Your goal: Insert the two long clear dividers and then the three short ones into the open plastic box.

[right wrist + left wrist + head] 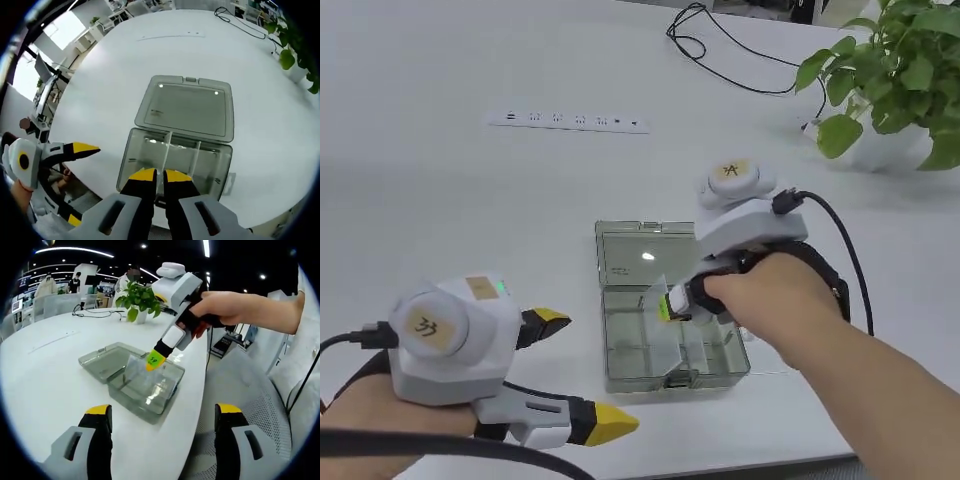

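One clear plastic divider point(164, 146) stands in the open transparent box point(128, 159) at the white worktop's point(470, 200) front edge, clenched by the right gripper point(160, 175); left gripper point(163, 410) released, well apart.

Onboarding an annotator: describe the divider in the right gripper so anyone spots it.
On the white table sits an open clear box. Inside its tray is a clear divider, pinched by the right gripper's yellow-tipped fingers. The neighbouring divider is untouched.

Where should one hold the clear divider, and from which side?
Grip the clear divider by its top edge, coming from above: it stands on edge in the open plastic box, leaving that edge free. The right gripper pinches it there.
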`<state>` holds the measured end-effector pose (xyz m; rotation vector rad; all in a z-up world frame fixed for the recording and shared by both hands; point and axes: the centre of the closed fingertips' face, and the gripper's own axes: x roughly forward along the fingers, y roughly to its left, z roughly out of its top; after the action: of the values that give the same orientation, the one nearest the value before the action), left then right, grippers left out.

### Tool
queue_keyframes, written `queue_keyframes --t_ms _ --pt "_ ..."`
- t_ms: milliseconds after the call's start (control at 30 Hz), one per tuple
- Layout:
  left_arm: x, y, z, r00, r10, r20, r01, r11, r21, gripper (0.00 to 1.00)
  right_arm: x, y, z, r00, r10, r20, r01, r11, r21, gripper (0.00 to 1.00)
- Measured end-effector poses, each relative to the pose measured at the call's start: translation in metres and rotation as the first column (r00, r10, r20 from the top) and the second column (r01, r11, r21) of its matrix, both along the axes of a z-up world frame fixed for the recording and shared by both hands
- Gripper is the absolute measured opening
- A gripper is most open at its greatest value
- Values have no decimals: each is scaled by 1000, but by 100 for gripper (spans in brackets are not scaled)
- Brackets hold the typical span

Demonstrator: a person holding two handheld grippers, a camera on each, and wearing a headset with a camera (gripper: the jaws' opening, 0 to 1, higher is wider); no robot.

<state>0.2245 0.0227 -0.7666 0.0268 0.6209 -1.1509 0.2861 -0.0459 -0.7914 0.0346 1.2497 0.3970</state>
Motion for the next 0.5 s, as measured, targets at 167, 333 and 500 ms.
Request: queue_keyframes --t_ms 167,333,500 --pt "0 0 0 1000 2 -1 -2 1000 1 85 1 -2 1 1000 13 5 -13 1000 -11 7" --pt "0 0 0 1000 3 -1 -3 1000 0 85 2 -1 1 999 34 18 -34 999 -31 7" --pt "0 0 0 1000 1 0 -1 1000 0 85 0 0 1 998 49 25 -48 998 -45 7"
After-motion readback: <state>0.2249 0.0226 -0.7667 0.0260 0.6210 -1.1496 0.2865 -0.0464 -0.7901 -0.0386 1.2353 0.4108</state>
